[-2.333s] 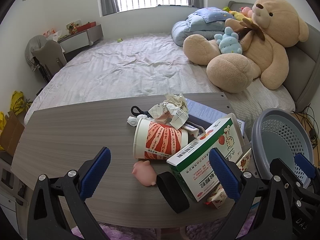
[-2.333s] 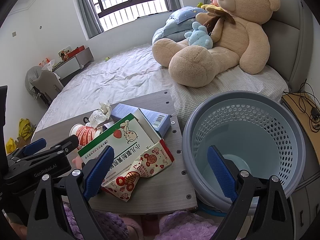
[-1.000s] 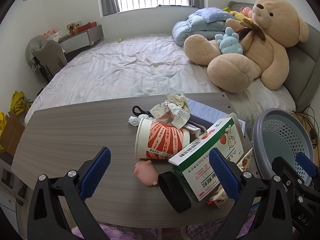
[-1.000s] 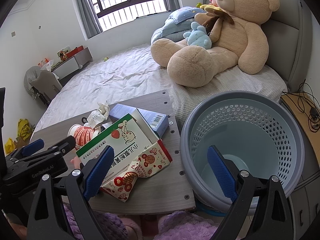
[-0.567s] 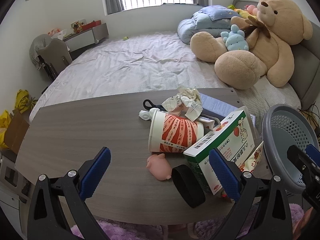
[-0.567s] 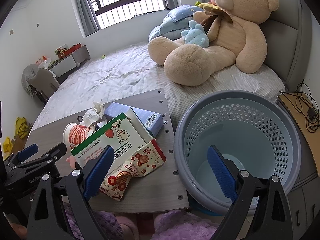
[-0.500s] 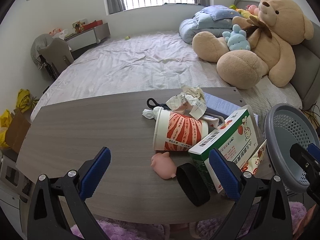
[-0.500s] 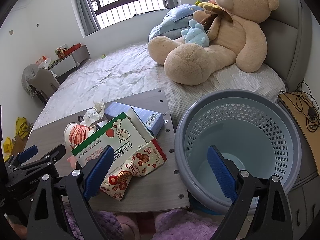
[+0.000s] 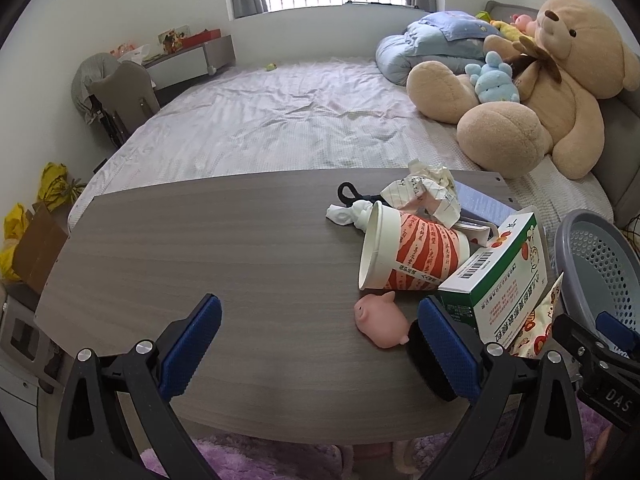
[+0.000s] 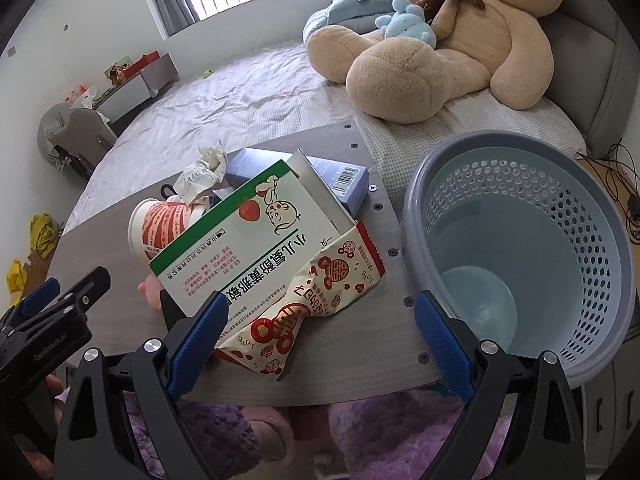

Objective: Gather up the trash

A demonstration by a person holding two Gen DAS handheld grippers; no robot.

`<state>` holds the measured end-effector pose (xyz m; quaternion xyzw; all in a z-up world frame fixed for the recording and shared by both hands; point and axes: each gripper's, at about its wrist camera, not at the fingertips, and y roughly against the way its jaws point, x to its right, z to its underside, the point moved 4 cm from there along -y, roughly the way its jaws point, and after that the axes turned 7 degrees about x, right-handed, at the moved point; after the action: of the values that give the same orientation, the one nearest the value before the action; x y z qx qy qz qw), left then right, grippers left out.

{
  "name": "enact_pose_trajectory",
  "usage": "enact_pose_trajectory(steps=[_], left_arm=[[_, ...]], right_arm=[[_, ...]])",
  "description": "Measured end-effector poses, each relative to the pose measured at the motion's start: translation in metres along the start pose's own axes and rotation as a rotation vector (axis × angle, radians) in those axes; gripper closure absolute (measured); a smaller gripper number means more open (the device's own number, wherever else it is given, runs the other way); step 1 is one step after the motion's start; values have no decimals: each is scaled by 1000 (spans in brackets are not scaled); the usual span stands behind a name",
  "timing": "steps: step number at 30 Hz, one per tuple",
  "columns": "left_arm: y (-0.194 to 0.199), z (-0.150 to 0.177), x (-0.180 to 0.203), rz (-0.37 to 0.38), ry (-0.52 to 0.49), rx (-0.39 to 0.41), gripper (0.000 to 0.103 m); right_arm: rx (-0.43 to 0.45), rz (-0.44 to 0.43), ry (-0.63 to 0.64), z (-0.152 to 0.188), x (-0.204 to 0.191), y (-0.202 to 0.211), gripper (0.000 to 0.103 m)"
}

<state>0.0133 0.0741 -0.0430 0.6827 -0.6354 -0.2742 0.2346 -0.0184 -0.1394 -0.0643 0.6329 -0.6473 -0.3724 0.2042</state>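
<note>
- Nearest the right gripper (image 10: 320, 320), between its widely spread and empty fingers (image 10: 198, 330), lies the snack wrapper (image 10: 316, 300), crumpled flat on the table (image 10: 360, 356) close to the near edge; its long axis runs from near-left to far-right, slanted across the gap between the fingers.
- Just right of that wrapper, beyond the table's end, stands the basket (image 10: 416, 216) (I judge it the bin for the trash); nothing shows inside it, so a short carry to the right would reach it.
- Behind the wrapper and partly over it sits the green-and-white box (image 10: 240, 248), tilted and propped on the heap, its long side running left to right.
- Off to the left, the left gripper (image 9: 318, 346) hovers over bare table with its fingers (image 9: 192, 346) equally wide apart and holding nothing; the heap lies to its right, with the pink pig toy (image 9: 380, 322) and a black roll (image 9: 424, 360) just by its right finger.
- Farther back lie the tipped paper cup (image 9: 412, 256) with its mouth to the left, the crumpled paper (image 9: 424, 196) on top, and a blue box (image 10: 332, 178).
- Of the two, the right gripper is clearly nearer the wrapper and the basket, so I judge the first pick is its to make.
</note>
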Motion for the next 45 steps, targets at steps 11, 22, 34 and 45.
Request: enact_pose_trajectory(steps=[11, 22, 34, 45], left_arm=[[0, 1, -2, 22, 6, -1, 6], [0, 2, 0, 19, 0, 0, 6], [5, 20, 11, 82, -13, -21, 6], [14, 47, 32, 154, -3, -33, 6]], right_arm=[[-54, 39, -8, 4, -4, -26, 14], [-79, -5, -19, 5, -2, -37, 49], [-9, -53, 3, 4, -2, -9, 79], [67, -81, -11, 1, 13, 20, 79]])
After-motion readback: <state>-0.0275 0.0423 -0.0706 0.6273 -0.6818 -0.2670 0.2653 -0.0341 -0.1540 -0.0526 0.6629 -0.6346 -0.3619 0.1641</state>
